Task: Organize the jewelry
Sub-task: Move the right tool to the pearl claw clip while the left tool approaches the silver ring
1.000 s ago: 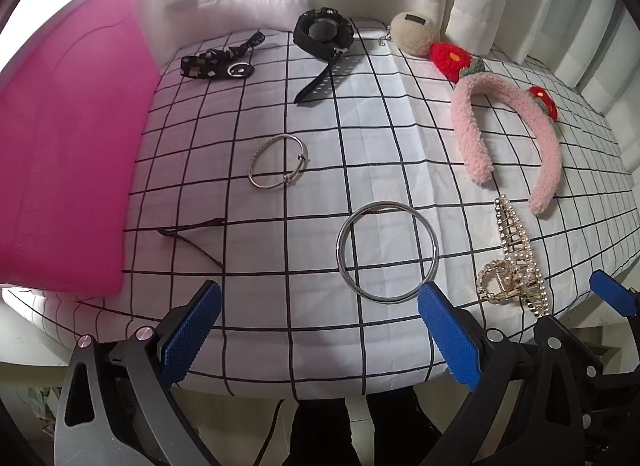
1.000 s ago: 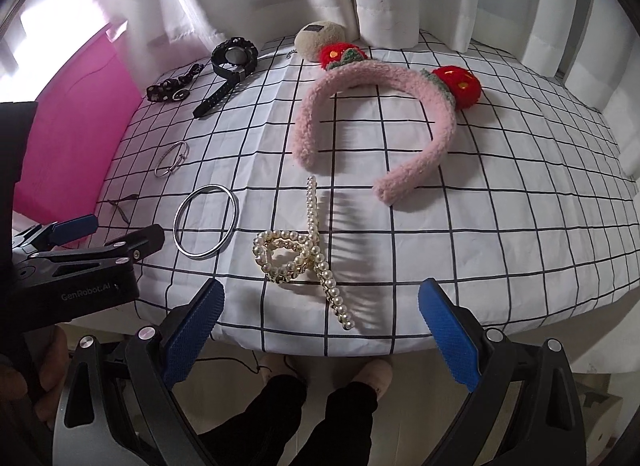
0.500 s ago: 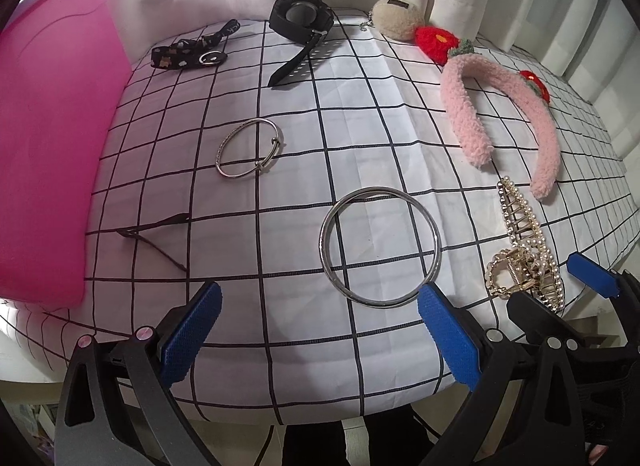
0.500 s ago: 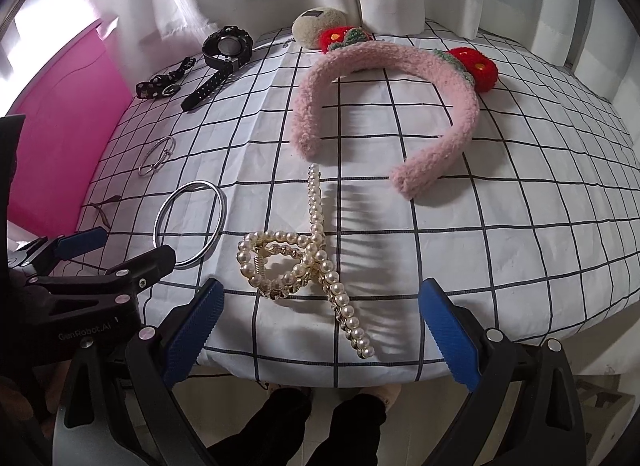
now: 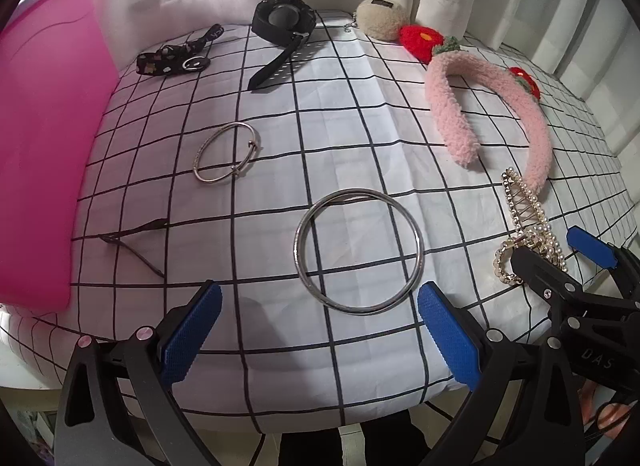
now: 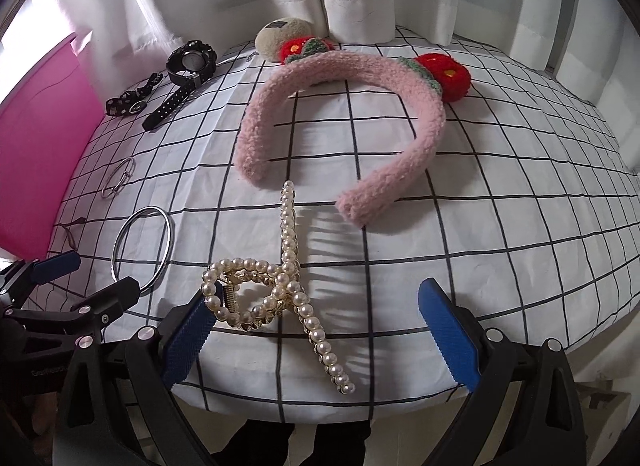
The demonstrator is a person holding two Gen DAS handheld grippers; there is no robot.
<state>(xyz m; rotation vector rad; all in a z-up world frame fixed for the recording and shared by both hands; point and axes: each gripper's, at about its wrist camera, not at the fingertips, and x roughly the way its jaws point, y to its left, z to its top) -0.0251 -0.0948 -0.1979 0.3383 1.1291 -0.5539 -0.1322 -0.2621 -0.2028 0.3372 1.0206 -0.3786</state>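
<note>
A large silver bangle (image 5: 359,250) lies on the checked cloth, just ahead of my open left gripper (image 5: 318,330). A thinner silver bracelet (image 5: 227,159) rests farther back to the left. My open right gripper (image 6: 316,330) hovers over the pearl hair claw (image 6: 280,286), its left finger (image 6: 188,330) beside the claw's looped end. The claw (image 5: 528,225) also shows at the right of the left wrist view, partly behind the right gripper. A pink fluffy headband (image 6: 344,121) with red flowers lies behind the claw.
A pink box (image 5: 44,161) stands at the left table edge. At the back lie a black watch (image 5: 282,33), a black studded strap (image 5: 172,57), a beige plush charm (image 5: 380,19) and white curtains. A dark hairpin (image 5: 132,242) lies near the box.
Both grippers have moved forward over the table edge. The bangle and the pearl claw now sit closer, and the right gripper's left finger has reached the claw's loop.
</note>
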